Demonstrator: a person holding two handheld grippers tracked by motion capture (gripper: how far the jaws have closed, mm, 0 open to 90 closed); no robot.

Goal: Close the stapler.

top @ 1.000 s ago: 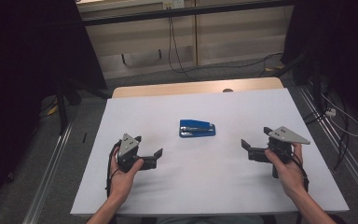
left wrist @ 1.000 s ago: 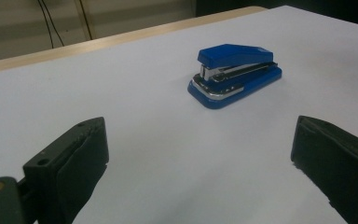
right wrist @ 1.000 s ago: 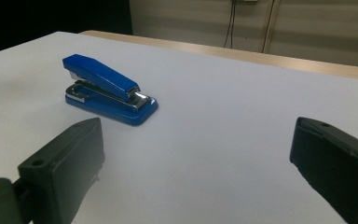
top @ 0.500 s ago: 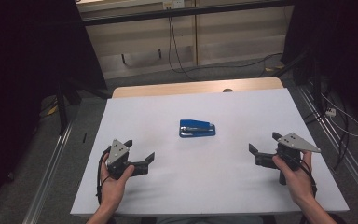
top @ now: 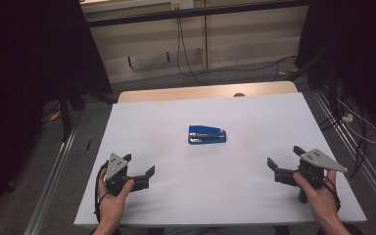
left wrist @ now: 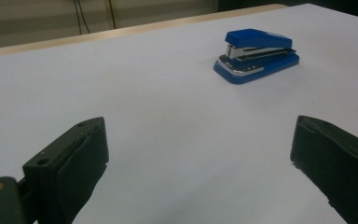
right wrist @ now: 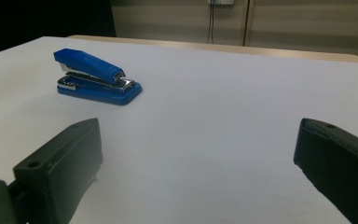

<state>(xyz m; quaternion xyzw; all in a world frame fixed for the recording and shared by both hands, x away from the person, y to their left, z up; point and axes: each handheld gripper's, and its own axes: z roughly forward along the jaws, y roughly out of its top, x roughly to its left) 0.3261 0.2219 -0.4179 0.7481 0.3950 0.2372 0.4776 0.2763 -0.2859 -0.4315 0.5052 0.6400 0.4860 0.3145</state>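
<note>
Blue stapler [top: 207, 134] lay mid-table [top: 254, 112], untouched. Left tongs [top: 139, 172] and right tongs [top: 283, 165] spread wide, empty, near front edge, well apart from it. Likely pre-reach; next: advance, straddle stapler.

A blue stapler [top: 207, 134] lies mid-table [top: 254, 107] (white-topped), well apart from each gaping hand-held gripper.

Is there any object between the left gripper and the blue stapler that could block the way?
No. Between the open left gripper and the blue stapler lies only the bare white table surface; the left gripper view shows the same.
</note>
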